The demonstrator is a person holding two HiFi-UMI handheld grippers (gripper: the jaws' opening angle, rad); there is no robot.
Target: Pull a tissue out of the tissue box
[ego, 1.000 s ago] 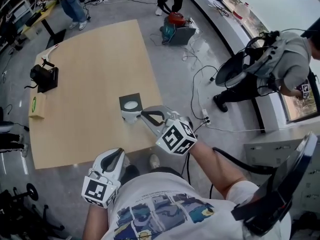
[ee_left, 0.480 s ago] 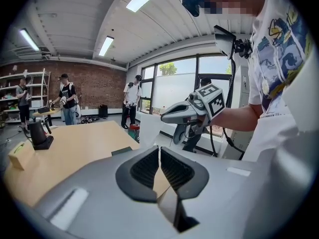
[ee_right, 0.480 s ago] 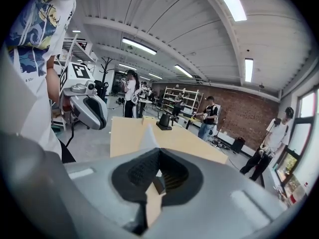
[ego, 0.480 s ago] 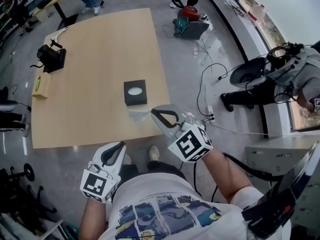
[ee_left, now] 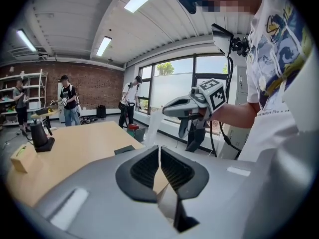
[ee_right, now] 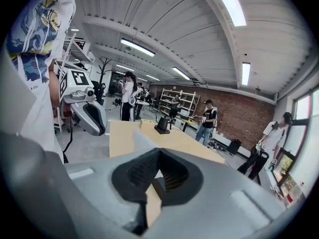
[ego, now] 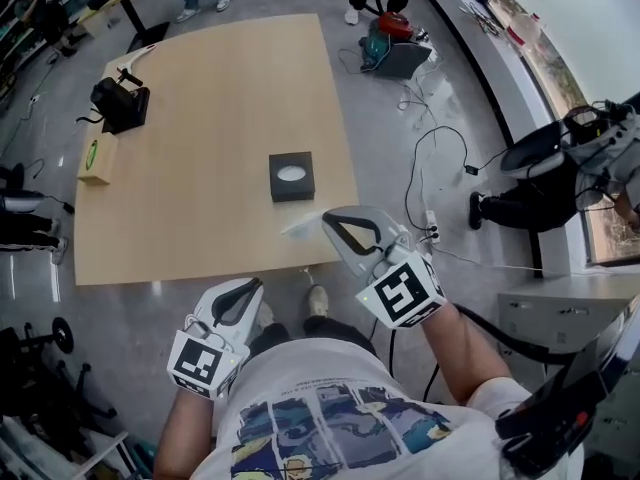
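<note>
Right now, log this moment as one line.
right gripper: shut on white tissue | tissue: clear of black tissue box | left gripper: shut, empty | box: on wooden table

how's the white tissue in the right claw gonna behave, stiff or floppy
Likely floppy: the thin white paper tissue droops from the right claw. Probably very light, since it hangs from a small pinch. Being thin, it may tear if tugged.
</note>
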